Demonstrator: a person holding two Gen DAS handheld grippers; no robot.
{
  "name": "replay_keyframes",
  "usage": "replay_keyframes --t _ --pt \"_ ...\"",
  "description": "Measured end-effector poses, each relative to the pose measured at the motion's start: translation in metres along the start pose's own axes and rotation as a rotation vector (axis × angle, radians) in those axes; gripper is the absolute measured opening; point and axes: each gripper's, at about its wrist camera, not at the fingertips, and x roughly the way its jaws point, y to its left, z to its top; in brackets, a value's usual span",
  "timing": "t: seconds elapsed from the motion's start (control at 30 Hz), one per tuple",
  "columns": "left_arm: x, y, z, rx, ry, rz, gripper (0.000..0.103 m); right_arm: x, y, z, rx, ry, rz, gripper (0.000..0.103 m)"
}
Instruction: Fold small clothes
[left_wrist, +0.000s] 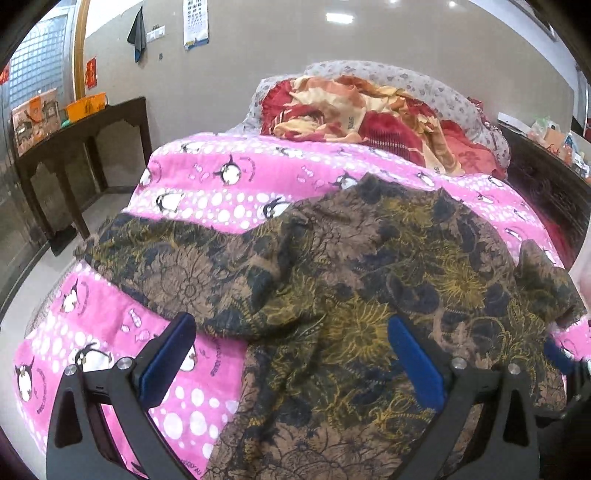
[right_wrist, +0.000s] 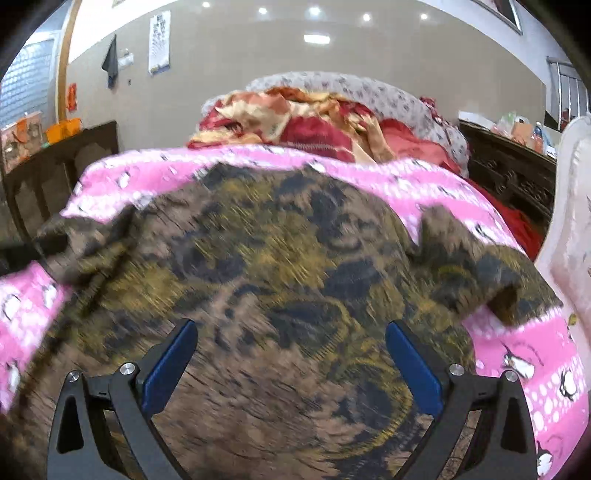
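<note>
The brown floral garment (left_wrist: 332, 280) is spread rumpled across the pink penguin blanket (left_wrist: 207, 192) on the bed, both the left hand-held gripper (left_wrist: 291, 354) and right hand-held gripper (right_wrist: 291, 354) are held wide apart, empty, above it — the blanket could be pinched up with the cloth if a grasp is closed too deep

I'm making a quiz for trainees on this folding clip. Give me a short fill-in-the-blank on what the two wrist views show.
1. The brown floral garment lies on a ____ penguin-print blanket.
2. The left gripper has its jaws ____.
3. The pads of the right gripper are coloured ____.

Missing words: pink; open; blue
</note>
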Motion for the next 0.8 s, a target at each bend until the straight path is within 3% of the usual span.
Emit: replay_keyframes --t 0.13,0.4,0.8 --pt "-0.002 -0.010 0.005 0.019 -0.008 0.005 0.103 0.009 -0.006 -0.005 0.045 0.038 -0.037 0.103" --pt "0.000 -0.029 0.004 0.073 0.008 0.005 0.103 0.010 0.021 -0.011 -0.100 0.023 -0.070 0.103" --pt "0.000 -0.038 0.003 0.089 0.041 -0.013 0.103 0.020 0.022 -0.011 -0.112 0.066 -0.007 0.103"
